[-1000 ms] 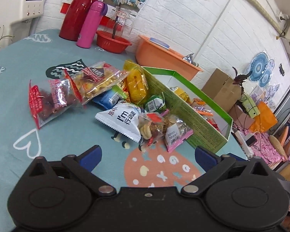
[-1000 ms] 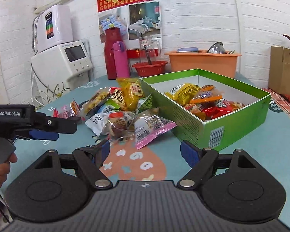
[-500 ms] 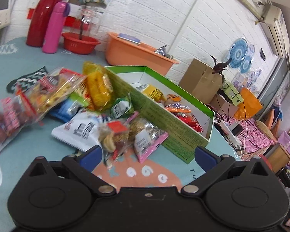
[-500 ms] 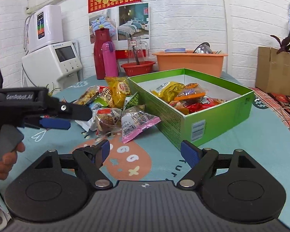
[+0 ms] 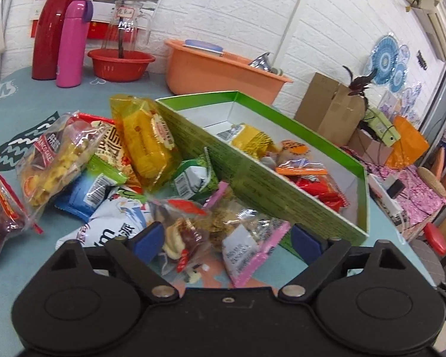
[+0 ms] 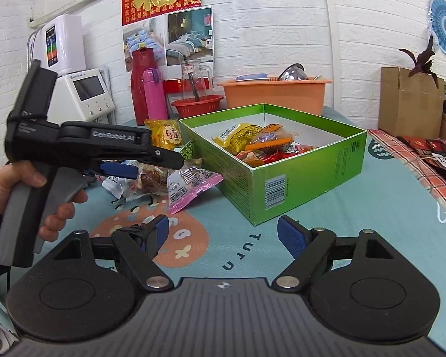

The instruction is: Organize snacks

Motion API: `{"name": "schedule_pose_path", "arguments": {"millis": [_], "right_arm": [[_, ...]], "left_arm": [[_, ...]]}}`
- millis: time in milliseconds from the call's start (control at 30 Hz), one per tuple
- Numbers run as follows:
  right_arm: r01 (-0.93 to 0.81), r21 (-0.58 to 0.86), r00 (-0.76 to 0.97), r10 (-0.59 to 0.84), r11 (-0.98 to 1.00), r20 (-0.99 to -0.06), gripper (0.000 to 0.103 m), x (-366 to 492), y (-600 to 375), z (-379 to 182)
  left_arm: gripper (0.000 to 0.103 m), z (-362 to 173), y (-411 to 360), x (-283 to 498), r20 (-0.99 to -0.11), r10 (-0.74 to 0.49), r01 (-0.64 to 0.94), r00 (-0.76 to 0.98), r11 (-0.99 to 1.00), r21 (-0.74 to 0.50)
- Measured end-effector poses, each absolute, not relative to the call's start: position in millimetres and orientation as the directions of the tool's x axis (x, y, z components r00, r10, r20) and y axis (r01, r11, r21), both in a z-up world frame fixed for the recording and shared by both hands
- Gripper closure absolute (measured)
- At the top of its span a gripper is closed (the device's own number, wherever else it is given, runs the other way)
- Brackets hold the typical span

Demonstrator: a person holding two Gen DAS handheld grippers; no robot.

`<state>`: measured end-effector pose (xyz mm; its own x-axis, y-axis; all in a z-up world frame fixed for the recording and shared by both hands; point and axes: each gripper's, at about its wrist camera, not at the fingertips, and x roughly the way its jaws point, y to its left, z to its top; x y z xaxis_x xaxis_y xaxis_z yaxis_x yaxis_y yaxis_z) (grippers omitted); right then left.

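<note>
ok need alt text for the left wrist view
The open left gripper hangs over a pink-edged snack pack at the near edge of a snack pile on a teal cloth. A green box, partly filled with snacks, stands right of the pile.

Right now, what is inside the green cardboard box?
The green cardboard box holds a yellow wrapped cake, an orange-striped packet and red packets; anything beneath them is covered.

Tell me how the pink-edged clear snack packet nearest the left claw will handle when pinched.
The pink-edged packet is thin crinkled film, so it will probably flop and sag from the pinch. It looks light, with small loose pieces that may shift. Its glossy wrap could slip between the left claw's open fingers.
</note>
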<state>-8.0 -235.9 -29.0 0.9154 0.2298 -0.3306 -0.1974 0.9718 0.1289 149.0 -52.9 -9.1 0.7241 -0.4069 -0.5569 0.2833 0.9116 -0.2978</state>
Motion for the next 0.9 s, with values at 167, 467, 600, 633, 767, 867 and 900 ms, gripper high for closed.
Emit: {"name": "schedule_pose_path", "arguments": {"millis": [167, 467, 600, 633, 767, 867, 900], "right_arm": [[-0.188, 0.145, 0.911, 0.228, 0.971, -0.342, 0.000, -3, -237, -32], [-0.197, 0.149, 0.906, 0.238, 0.969, -0.350, 0.000, -3, -233, -34], [-0.208, 0.145, 0.903, 0.247, 0.967, -0.352, 0.000, -4, -228, -34], [-0.212, 0.144, 0.902, 0.250, 0.967, -0.352, 0.000, -4, -227, -34], [-0.226, 0.140, 0.899, 0.262, 0.964, -0.351, 0.000, -6, -222, -32], [-0.241, 0.139, 0.893, 0.276, 0.960, -0.355, 0.000, -4, -218, -32], [-0.243, 0.138, 0.890, 0.278, 0.960, -0.361, 0.000, -2, -216, -32]], "left_arm": [[0.013, -17, -47, 151, -0.583, -0.369, 0.259, 0.724, 0.928, -0.267], [0.029, -19, -34, 142, -0.615, -0.370, 0.247, 0.697, 0.928, -0.278], [0.034, -23, -29, 126, -0.626, -0.415, 0.269, 0.661, 0.909, -0.318], [0.034, -24, -28, 122, -0.624, -0.436, 0.277, 0.649, 0.898, -0.340], [0.029, -23, -26, 102, -0.608, -0.488, 0.300, 0.626, 0.870, -0.391], [0.000, -15, -18, 88, -0.566, -0.487, 0.288, 0.665, 0.866, -0.408], [0.000, -13, -14, 85, -0.555, -0.479, 0.279, 0.680, 0.869, -0.409]]}}
